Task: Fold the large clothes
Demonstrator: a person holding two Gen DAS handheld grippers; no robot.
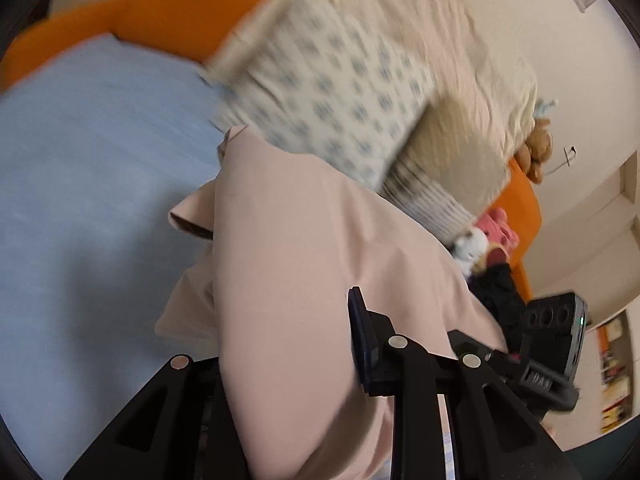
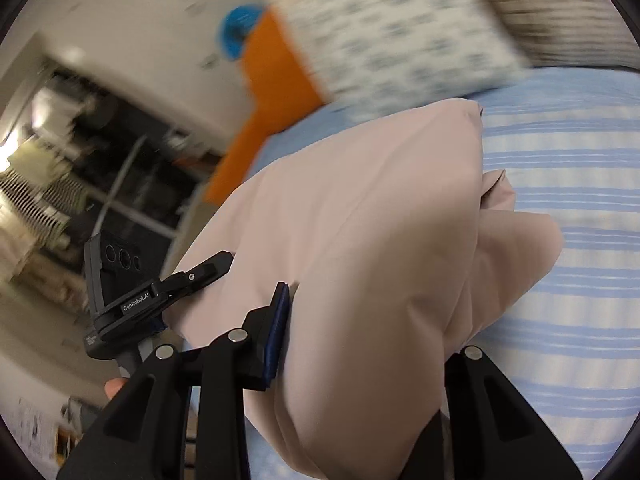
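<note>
A large pale pink garment (image 1: 300,260) hangs bunched above the light blue striped bed sheet (image 1: 80,180). My left gripper (image 1: 288,340) is shut on a thick fold of it; one blue pad (image 1: 362,332) presses the cloth and the other finger is hidden under the fabric. In the right wrist view the same pink garment (image 2: 360,220) drapes over my right gripper (image 2: 360,344), which is shut on it, its blue pad (image 2: 276,332) against the cloth. Each view shows the other gripper at the garment's edge: the right one (image 1: 552,332) and the left one (image 2: 160,288).
A blue-patterned white pillow (image 1: 332,92) and a beige blanket (image 1: 460,80) lie at the head of the bed by an orange headboard (image 1: 160,20). Stuffed toys (image 1: 500,232) sit along the bed's side. Shelves (image 2: 60,180) stand beyond the bed.
</note>
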